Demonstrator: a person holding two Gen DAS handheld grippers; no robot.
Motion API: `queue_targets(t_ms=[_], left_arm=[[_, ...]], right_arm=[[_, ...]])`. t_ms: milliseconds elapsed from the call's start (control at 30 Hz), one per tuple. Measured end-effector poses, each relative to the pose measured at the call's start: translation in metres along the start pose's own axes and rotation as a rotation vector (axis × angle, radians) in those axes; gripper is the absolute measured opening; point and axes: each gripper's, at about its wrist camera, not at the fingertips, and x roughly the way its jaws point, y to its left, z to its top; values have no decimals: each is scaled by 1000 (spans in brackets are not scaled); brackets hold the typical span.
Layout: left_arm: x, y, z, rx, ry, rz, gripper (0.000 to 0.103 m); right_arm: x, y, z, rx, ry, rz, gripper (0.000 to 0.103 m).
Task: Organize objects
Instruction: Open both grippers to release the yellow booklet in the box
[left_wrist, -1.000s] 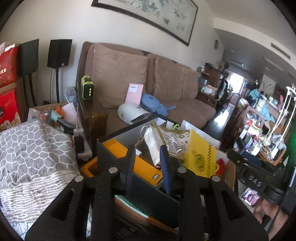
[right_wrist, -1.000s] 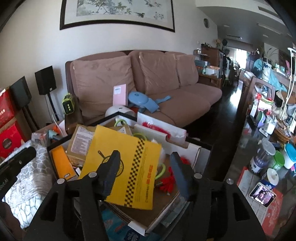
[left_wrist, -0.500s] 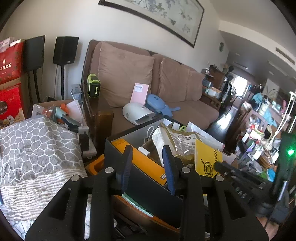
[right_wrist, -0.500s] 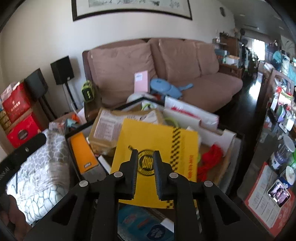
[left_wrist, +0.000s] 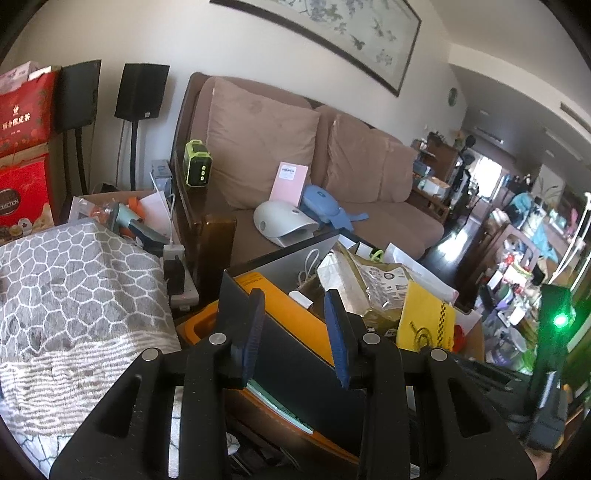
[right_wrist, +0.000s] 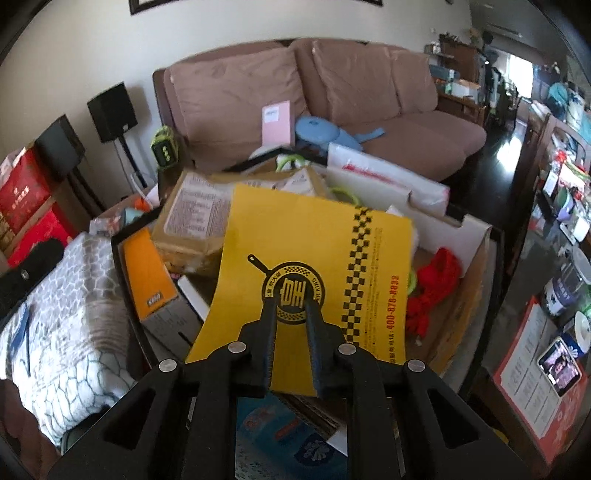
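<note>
Yellow bag (right_wrist: 314, 266) | right hand-held gripper (right_wrist: 290, 299) pinching it | left hand-held gripper (left_wrist: 295, 299) part-open, empty

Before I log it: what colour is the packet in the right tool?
Yellow, black checks; right wrist view.

We see a home living room: brown sofa (left_wrist: 332, 192) with cushions along the far wall, framed painting (left_wrist: 332, 33) above it, black speakers (left_wrist: 142, 90) on stands far left, cluttered shelves (left_wrist: 517, 258) on the right, household clutter nearby.
</note>
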Motion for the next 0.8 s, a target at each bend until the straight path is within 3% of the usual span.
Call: queue_targets(t_ms=[133, 300, 433, 800], left_arm=[[2, 1, 0, 0, 0, 9, 36], [3, 1, -1, -4, 10, 3, 36], [0, 1, -2, 4, 5, 8, 39], [-1, 26, 2, -50, 16, 39, 39]], right_arm=[[-10, 0, 3, 2, -35, 5, 17], [14, 6, -3, -20, 49, 16, 17], [14, 9, -3, -28, 57, 8, 17], [-35, 11, 7, 9, -109, 35, 29]])
